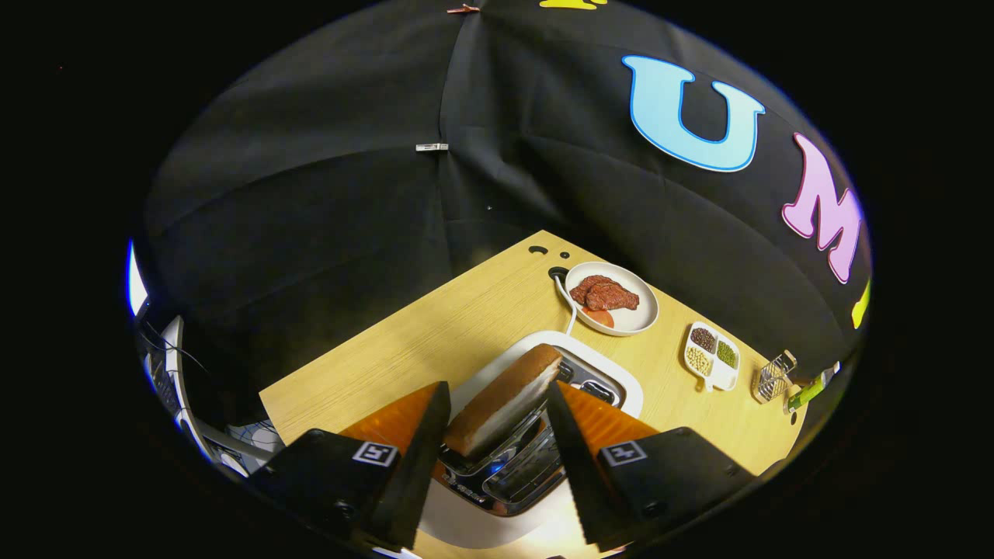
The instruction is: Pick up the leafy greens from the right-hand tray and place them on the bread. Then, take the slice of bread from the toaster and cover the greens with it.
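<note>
Wood surface (435, 334) — carries toaster (613, 388), meat plate (644, 314), divided bean dish (713, 355), small wire basket (773, 376).

A plate (638, 320) of meat, a divided bean dish (712, 358) and a wire basket (774, 376) sit on the wooden table (435, 334).

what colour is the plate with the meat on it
White, seen clearly in the gripper view: the plate lies beyond the toaster, well ahead of the open gripper.

Slice of bread (509, 400) with brown crust and pale cut face, standing on edge and tilted in a slot of the white toaster (543, 388), between the spread fingers of the tongs (497, 407), neither touching it
</note>
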`<state>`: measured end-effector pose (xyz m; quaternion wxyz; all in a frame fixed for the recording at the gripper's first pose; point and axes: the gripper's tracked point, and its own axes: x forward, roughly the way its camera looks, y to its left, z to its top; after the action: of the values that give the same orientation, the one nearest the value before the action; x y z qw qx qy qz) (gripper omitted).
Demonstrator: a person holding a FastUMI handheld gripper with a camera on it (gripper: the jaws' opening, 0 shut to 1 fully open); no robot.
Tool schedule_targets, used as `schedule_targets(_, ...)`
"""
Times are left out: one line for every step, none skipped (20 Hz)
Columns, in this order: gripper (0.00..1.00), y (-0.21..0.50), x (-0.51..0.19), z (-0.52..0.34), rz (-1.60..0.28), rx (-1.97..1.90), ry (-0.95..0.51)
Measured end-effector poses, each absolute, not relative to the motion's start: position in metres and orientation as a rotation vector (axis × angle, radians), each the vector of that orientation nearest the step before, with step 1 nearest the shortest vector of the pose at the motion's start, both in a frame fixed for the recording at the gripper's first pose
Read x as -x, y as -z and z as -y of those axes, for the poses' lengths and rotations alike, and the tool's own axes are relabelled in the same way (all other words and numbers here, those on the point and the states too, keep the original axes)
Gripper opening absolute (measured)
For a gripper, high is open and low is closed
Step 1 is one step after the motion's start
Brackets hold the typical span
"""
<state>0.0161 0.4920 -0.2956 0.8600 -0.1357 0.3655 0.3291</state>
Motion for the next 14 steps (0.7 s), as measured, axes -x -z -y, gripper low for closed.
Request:
schedule_targets(0.73, 0.295, -0.014, -0.492, -0.771, 0.286, -0.695)
schedule_targets(0.66, 0.295, -0.013, -0.493, -0.771, 0.290, -0.698)
schedule_targets(0.59, 0.294, -0.013, -0.492, -0.774, 0.294, -0.698)
schedule_targets(0.52, 0.294, -0.011, -0.491, -0.783, 0.288, -0.702)
schedule_targets(0.45, 0.294, -0.011, -0.489, -0.791, 0.280, -0.691)
schedule_targets(0.39, 0.295, -0.012, -0.487, -0.800, 0.268, -0.682)
schedule_targets(0.32, 0.293, -0.012, -0.485, -0.812, 0.254, -0.667)
schedule_targets(0.25, 0.293, -0.010, -0.485, -0.828, 0.234, -0.663)
schedule_targets(0.24, 0.291, -0.010, -0.487, -0.841, 0.214, -0.653)
schedule_targets(0.17, 0.289, -0.007, -0.489, -0.853, 0.191, -0.662)
schedule_targets(0.16, 0.286, -0.006, -0.491, -0.860, 0.177, -0.672)
schedule_targets(0.14, 0.281, -0.006, -0.491, -0.854, 0.166, -0.685)
schedule_targets(0.14, 0.272, -0.006, -0.490, -0.842, 0.161, -0.693)
schedule_targets(0.14, 0.265, -0.008, -0.489, -0.824, 0.157, -0.699)
